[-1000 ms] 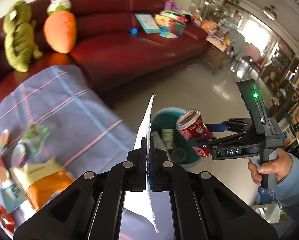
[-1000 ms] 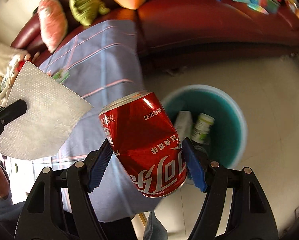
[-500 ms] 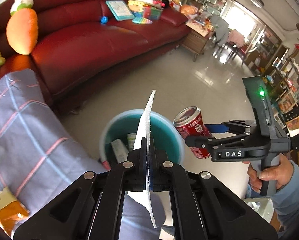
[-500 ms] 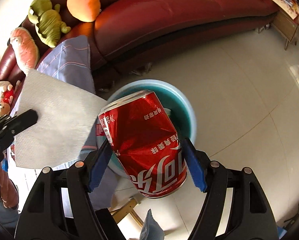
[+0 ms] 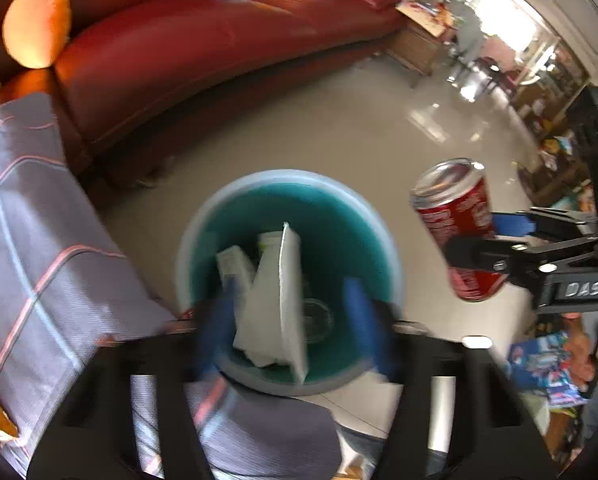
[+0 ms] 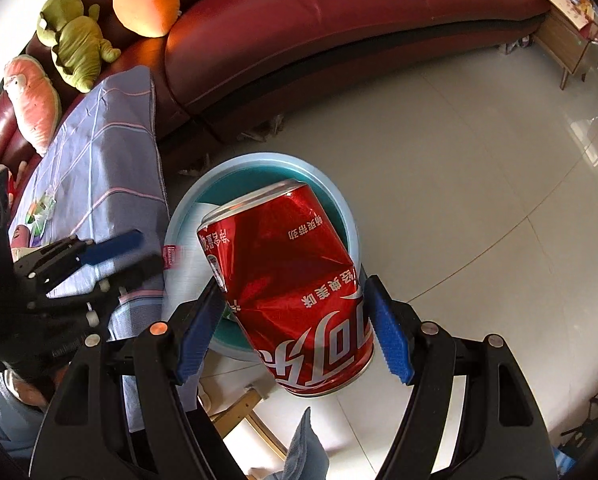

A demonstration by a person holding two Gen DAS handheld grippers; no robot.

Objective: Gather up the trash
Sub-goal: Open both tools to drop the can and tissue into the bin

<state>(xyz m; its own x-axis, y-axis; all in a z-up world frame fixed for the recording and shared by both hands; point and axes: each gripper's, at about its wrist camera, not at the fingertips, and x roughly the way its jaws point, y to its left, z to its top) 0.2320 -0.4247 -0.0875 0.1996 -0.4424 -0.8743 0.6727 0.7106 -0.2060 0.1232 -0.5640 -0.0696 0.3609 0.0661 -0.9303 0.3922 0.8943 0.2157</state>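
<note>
A teal trash bin (image 5: 187, 248) stands on the floor, holding a carton and other trash. Just above it my left gripper (image 5: 289, 312) points down, its blurred blue jaws opening. The white paper napkin (image 5: 275, 300) hangs loose between them, over the bin's inside, with neither pad pressing on it. My right gripper (image 6: 295, 320) is shut on a dented red soda can (image 6: 291, 272), held tilted over the bin's (image 6: 339, 200) near right rim. The can (image 5: 459, 228) also shows right of the bin in the left wrist view. The left gripper (image 6: 131, 256) appears at the left edge of the right wrist view.
A dark red sofa (image 6: 339, 20) curves behind the bin, with plush toys (image 6: 75, 44) on its left end. A purple checked cloth (image 5: 31, 240) with wrappers lies left of the bin. A wooden side table (image 6: 571, 40) stands far right. Pale tiled floor (image 6: 459, 160) surrounds the bin.
My left gripper came down over the bin and its jaws parted, letting the napkin go. The right gripper with the can shifted toward the bin.
</note>
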